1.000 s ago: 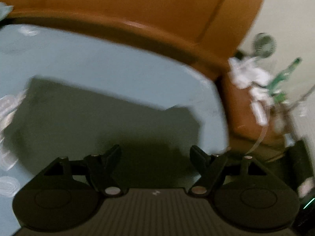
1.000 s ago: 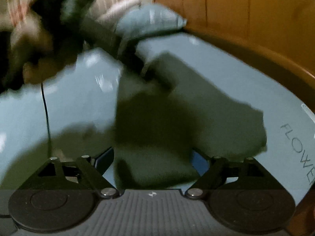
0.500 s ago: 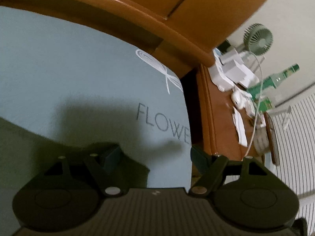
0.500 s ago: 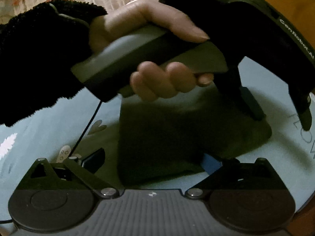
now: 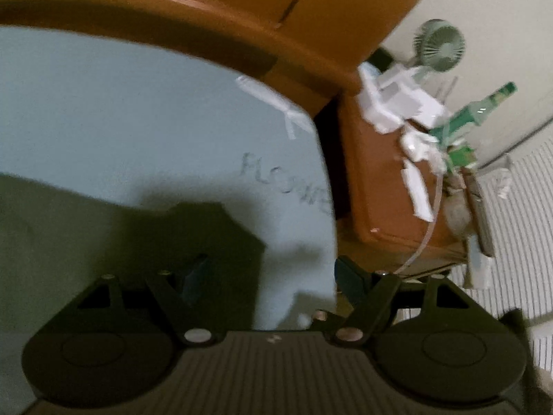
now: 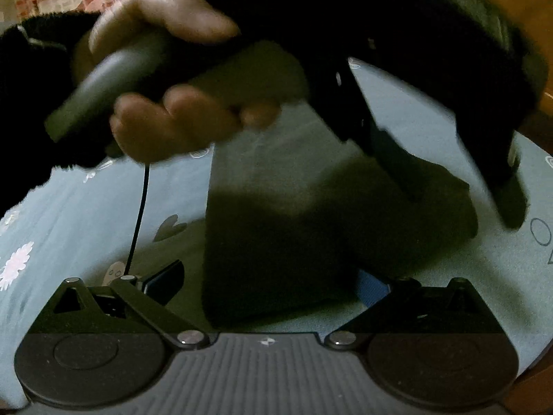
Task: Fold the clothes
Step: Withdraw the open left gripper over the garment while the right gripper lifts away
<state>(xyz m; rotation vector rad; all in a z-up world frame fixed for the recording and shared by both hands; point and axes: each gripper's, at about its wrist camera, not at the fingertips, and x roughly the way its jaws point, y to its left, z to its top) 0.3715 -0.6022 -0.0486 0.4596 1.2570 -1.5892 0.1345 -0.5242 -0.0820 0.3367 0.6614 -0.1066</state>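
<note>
A dark olive garment lies folded on the light blue sheet. In the right wrist view my right gripper is open, its fingers on either side of the garment's near corner. Above the cloth a hand in a black fleece sleeve holds my left gripper, whose fingers point down at the garment's far right edge. In the left wrist view the left gripper is open with nothing between its fingers. Its left finger hangs over the garment, the right one near the sheet's edge.
An orange wooden headboard curves behind the sheet printed with FLOWER. To the right, a wooden bedside table carries white papers, a green bottle and a small fan. A black cable crosses the sheet.
The left gripper's view swung back left, so the garment's edge now lies under its left finger. The hand holding it dropped lower over the cloth. The right gripper barely moved.
</note>
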